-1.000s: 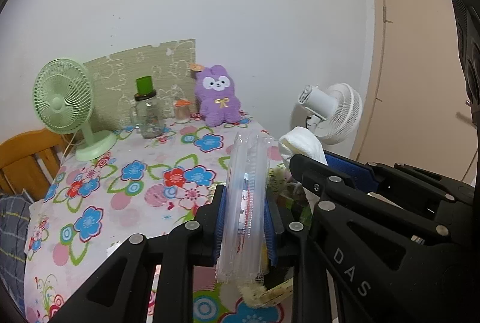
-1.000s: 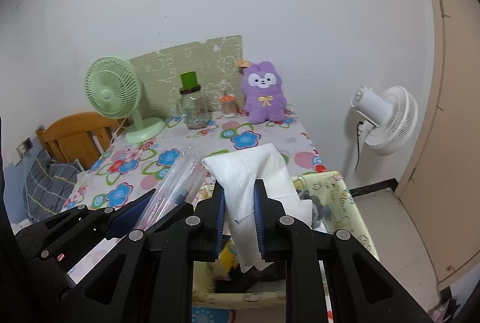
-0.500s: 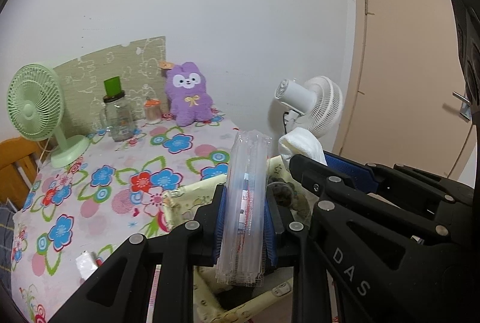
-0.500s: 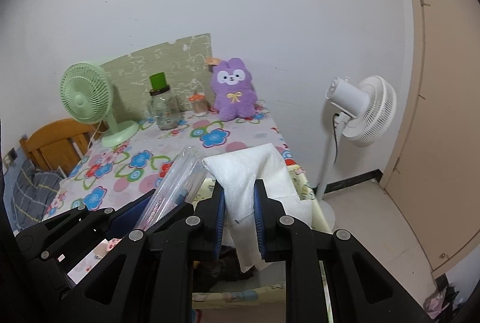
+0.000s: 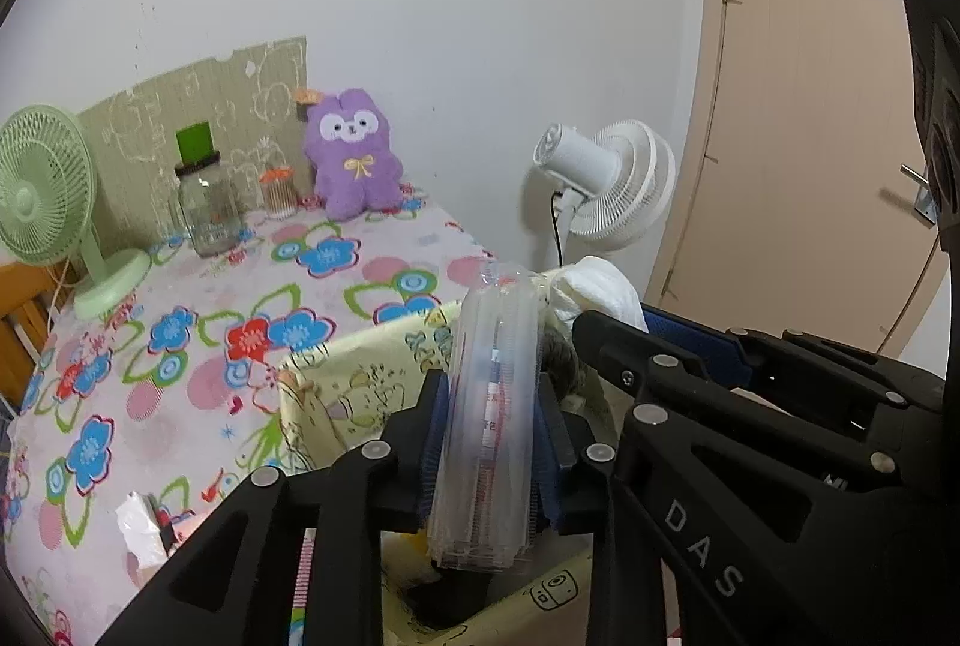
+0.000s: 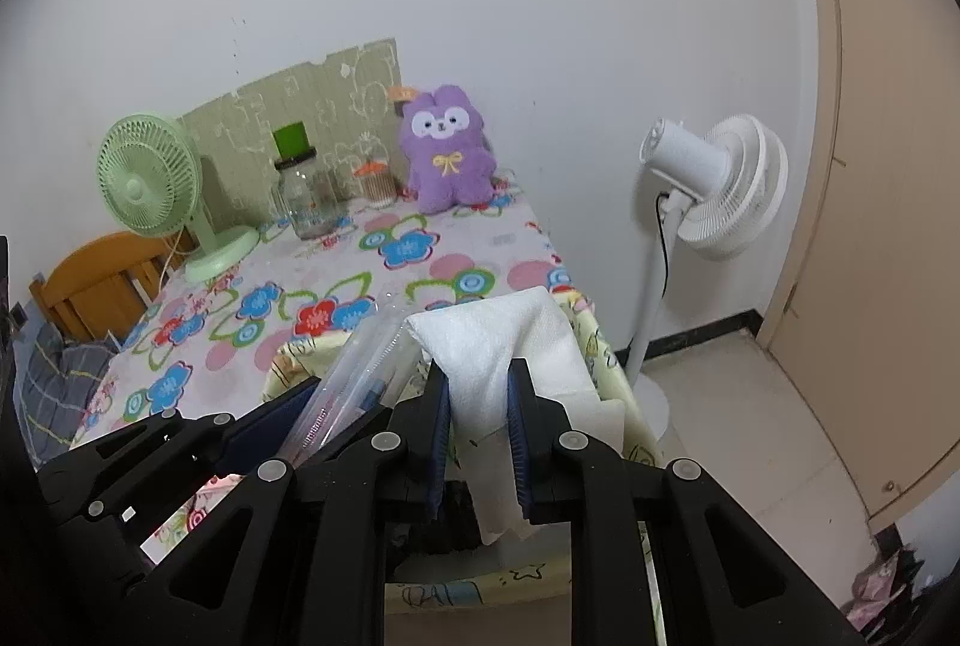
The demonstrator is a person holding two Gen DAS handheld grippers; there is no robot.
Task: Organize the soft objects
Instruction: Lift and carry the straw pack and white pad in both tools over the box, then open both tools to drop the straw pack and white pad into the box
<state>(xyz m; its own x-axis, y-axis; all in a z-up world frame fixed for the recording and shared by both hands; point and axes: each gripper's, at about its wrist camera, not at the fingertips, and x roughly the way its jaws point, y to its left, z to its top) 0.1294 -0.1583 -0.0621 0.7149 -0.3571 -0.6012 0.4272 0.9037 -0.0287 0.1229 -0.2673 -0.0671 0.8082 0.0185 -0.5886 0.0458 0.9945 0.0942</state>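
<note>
My left gripper (image 5: 492, 436) is shut on a clear plastic packet (image 5: 489, 406) and holds it upright over a yellow fabric basket (image 5: 360, 376). My right gripper (image 6: 480, 424) is shut on a white folded cloth (image 6: 504, 346) above the same basket (image 6: 600, 352). The packet also shows in the right wrist view (image 6: 348, 388), and the cloth in the left wrist view (image 5: 594, 292). A purple plush bunny (image 5: 354, 154) sits at the back of the floral table (image 5: 198, 322) against the wall.
A green desk fan (image 5: 48, 202), a glass jar with a green lid (image 5: 207, 202) and a small jar (image 5: 279, 190) stand at the table's back. A white floor fan (image 6: 708, 202) stands right of the table. A door (image 5: 810, 106) is at right. A wooden chair (image 6: 96, 280) is at left.
Both grippers have moved back and to the right with their loads, from over the table to over the yellow basket at its right edge. The grips have not changed.
</note>
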